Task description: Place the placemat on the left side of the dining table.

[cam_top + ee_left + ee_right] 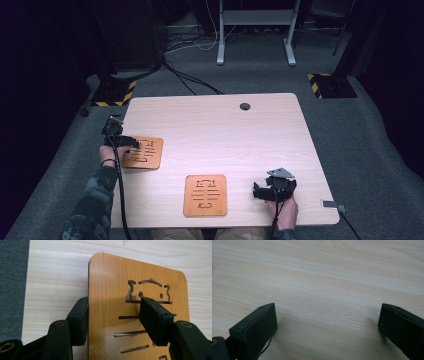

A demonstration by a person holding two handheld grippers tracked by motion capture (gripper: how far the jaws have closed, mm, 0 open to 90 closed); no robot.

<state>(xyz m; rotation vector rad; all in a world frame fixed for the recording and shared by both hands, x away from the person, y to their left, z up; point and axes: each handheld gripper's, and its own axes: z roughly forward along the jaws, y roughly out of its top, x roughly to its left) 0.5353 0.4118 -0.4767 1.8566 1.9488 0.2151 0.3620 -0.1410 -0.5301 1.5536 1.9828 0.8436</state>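
Lying flat near the front edge of the light wooden table, a bamboo trivet with cut-out slots is seen at the centre, untouched. To its right, close to the near edge, the right gripper is held low over bare tabletop with its jaws spread wide and nothing between them.

Farther back at the left edge, a second bamboo trivet is straddled at its corner by the left gripper: one jaw lies beneath the board's edge, the other on its top face. Whether the jaws are pressing or only straddling cannot be told.

The boards are judged thin, stiff and light, with a smooth face that may slide on the table; an edge or corner pinch seems the natural hold, the slots being too narrow for a jaw. Ample bare table is left across the middle and far side, where a cable hole is set; the left trivet sits close to the table's left edge.
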